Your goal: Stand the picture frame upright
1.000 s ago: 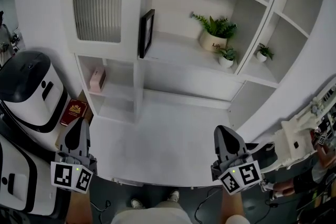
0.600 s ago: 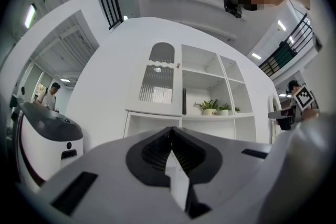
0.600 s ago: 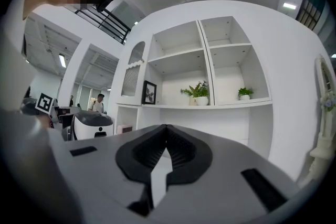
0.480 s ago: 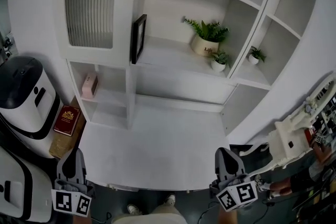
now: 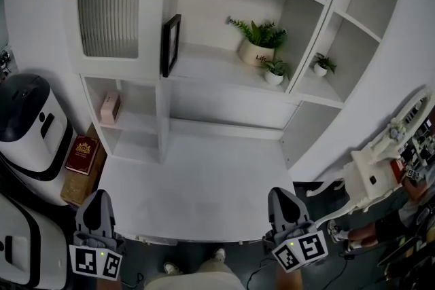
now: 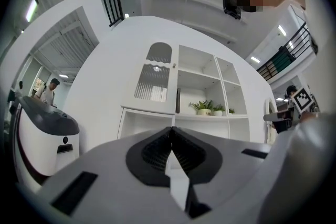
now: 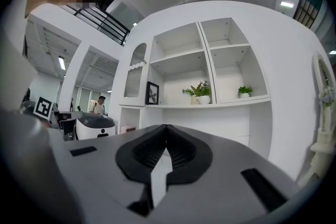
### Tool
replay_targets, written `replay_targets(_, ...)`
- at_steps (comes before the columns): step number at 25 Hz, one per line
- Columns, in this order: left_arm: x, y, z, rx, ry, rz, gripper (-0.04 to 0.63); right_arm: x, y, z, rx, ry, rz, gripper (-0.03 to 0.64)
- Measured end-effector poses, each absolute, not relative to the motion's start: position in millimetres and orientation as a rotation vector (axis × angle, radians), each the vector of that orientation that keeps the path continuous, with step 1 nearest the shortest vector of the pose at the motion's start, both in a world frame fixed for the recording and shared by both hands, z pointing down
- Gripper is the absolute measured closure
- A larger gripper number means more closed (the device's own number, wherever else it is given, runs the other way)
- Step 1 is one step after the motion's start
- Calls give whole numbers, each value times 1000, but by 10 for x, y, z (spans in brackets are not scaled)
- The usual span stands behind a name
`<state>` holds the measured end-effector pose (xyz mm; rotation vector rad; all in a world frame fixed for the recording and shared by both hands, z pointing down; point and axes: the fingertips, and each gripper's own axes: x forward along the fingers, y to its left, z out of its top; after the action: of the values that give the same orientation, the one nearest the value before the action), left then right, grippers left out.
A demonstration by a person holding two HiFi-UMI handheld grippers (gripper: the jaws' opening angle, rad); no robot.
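A black picture frame [image 5: 170, 44] stands upright at the left end of the middle shelf of a white cabinet [image 5: 224, 71], against the divider; it also shows as the frame [image 7: 152, 93] and edge-on as the frame [image 6: 178, 100]. My left gripper [image 5: 96, 197] hangs low at the bottom left, shut and empty. My right gripper [image 5: 280, 194] hangs at the bottom right, also shut with nothing in it. Both are well short of the shelf, near the front edge of the white counter [image 5: 197, 180].
Two potted plants [image 5: 257, 43] stand on the same shelf, a third [image 5: 321, 65] in the right bay. A pink box [image 5: 109, 107] sits in the lower left cubby. A red book [image 5: 81, 154] lies on a low stand beside a white-and-black machine [image 5: 30, 125]. An ornate white chair [image 5: 387, 159] stands right.
Both grippers have dropped lower in the head view and drawn back from the cabinet. The view has shifted, so the cabinet sits further left. The frame has not moved.
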<state>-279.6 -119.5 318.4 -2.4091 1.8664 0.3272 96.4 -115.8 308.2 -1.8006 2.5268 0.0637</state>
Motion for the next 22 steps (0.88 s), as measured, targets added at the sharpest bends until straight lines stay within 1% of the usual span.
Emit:
replay_targets(7, -2758, -1162, 3225, -2411, 1875, 343, 578, 965, -1090, 3086, -1794, 2541, 62, 607)
replay_targets(13, -2719, -1156, 3228, -2418, 1866, 341, 578, 945, -1105, 3153, -1704, 2518, -85, 607)
replay_targets(22, -2695, -1222, 3272, -2429, 1863, 335, 578, 982, -1144, 3273, -1719, 2488, -129, 607)
